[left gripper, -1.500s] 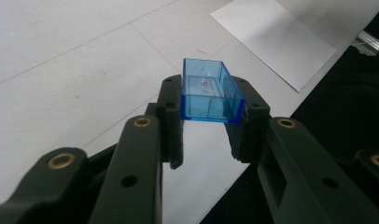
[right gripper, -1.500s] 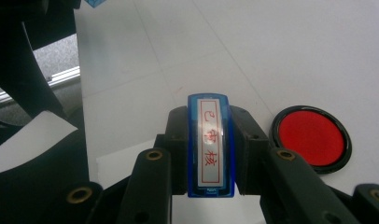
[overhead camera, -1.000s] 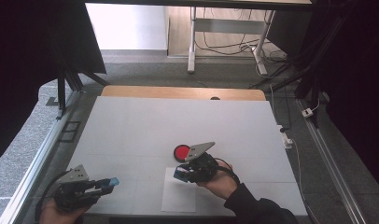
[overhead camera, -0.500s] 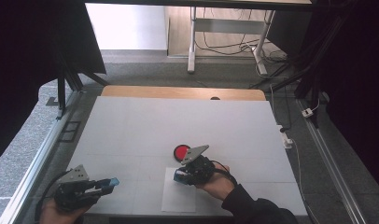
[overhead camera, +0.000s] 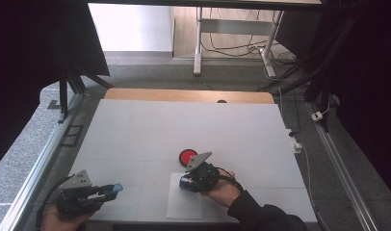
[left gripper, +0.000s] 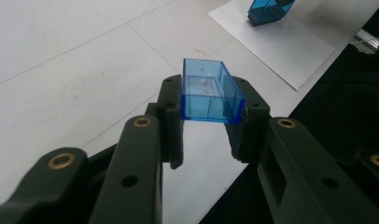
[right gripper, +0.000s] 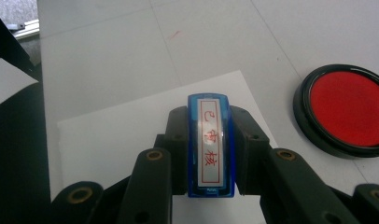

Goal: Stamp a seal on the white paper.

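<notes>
Two grippers at the near edge. We see the left gripper [overhead camera: 107, 189] by the near left corner, jaws closed on a clear blue cap [left gripper: 210, 91], open side up, likely parked out of the way. Further in, the right gripper [overhead camera: 186, 182] hangs over a white sheet of paper [overhead camera: 184, 204], jaws clamped on a blue stamp [right gripper: 210, 145], label toward its camera; we judge it poised to print. Just beyond lies the red ink pad [overhead camera: 187, 156], uncovered on the table [overhead camera: 184, 125].
</notes>
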A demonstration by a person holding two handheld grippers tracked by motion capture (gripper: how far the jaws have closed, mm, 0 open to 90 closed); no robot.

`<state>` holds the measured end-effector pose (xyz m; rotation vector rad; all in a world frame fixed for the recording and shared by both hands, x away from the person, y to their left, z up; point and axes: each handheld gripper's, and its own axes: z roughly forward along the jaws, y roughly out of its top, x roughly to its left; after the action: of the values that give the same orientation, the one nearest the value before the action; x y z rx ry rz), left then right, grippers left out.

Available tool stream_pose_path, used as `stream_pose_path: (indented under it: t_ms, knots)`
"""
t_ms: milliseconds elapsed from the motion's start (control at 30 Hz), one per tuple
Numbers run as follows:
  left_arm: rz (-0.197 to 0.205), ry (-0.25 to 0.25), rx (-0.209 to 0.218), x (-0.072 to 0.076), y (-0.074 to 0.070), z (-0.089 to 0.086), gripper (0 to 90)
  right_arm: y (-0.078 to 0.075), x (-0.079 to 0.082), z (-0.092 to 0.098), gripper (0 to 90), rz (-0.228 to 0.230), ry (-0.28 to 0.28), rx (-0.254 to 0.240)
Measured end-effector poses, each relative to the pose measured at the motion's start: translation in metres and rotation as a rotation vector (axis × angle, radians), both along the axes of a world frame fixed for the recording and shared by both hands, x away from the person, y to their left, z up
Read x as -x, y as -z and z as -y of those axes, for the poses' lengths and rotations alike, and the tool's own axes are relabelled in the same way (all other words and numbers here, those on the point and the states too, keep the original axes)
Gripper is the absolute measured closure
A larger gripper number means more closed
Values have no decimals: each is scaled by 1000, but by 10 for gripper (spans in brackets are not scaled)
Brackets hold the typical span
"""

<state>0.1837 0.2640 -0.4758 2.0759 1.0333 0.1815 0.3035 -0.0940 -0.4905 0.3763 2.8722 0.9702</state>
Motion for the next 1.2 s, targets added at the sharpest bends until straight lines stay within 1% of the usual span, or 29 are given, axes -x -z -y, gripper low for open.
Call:
stream_pose_path:
  t_ms: [33,233,333,400,567,600,633,733,800,933,1033,1167,1200]
  knots:
    - [1,1,0,0,0,0,684,1,0,0,717,0,-2,8]
    - [0,1,-1,0,0,0,684,2,-1,0,718,-7,6,7]
    - [-1,1,-1,0,0,0,684,2,0,0,718,1,5,9]
    - [-1,1,-1,0,0,0,684,1,2,-1,718,13,5,19]
    - [-2,1,-2,0,0,0,684,2,6,-3,719,40,5,23]
    - [-2,1,-2,0,0,0,684,1,7,-3,719,50,3,37]
    - [-2,1,-2,0,0,0,684,2,7,-3,719,51,-1,28]
    - [-2,1,-3,0,0,1,684,2,10,-4,719,69,-1,36]
    - [-2,1,-4,0,0,1,684,1,11,-4,719,73,-2,41]
    - [-3,1,-4,0,0,1,684,2,9,-3,719,63,6,28]
    - [-3,0,-4,0,0,1,684,3,8,-2,720,42,19,17]
    - [-3,0,-4,0,0,1,684,3,3,1,720,13,23,0]
    - [-3,-1,-5,0,0,1,684,4,2,2,720,2,24,-11]
